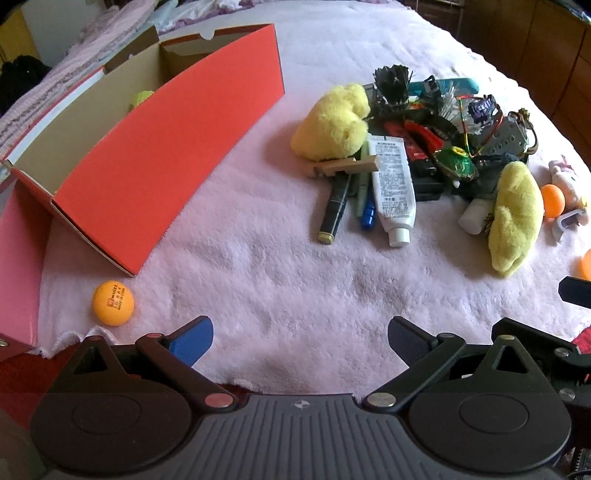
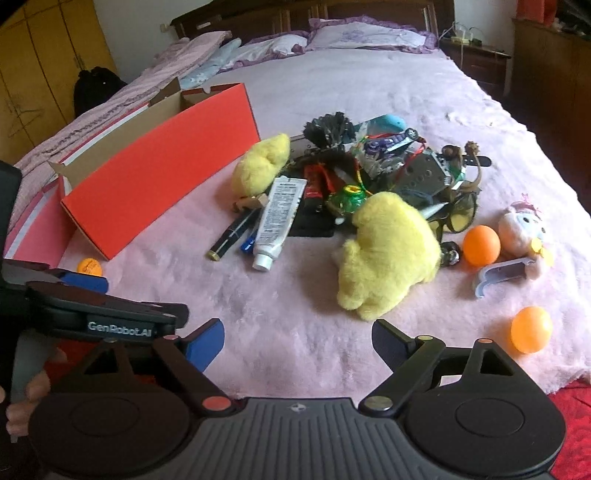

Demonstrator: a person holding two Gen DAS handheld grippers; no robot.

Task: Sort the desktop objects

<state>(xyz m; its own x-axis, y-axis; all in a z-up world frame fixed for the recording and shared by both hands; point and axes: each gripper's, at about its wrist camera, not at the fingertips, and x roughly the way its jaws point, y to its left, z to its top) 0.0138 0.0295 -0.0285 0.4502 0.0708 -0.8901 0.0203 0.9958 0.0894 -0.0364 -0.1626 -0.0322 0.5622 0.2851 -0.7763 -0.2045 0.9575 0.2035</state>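
Observation:
A pile of small objects lies on the pink blanket (image 1: 280,280): two yellow plush toys (image 1: 332,125) (image 2: 388,254), a white tube (image 1: 393,184), pens (image 1: 334,210), a green top (image 2: 347,199) and tangled gadgets (image 2: 424,166). An open red box (image 1: 166,155) stands to the left; it also shows in the right wrist view (image 2: 159,173). My left gripper (image 1: 300,341) is open and empty near the blanket's front edge. My right gripper (image 2: 297,339) is open and empty, in front of the near plush toy.
Orange balls lie loose: one by the box corner (image 1: 112,302), two at the right (image 2: 481,245) (image 2: 532,334). A white plush doll (image 2: 522,229) and a blue clip (image 2: 502,275) lie at the right. Pillows (image 2: 362,35) lie at the bed's far end.

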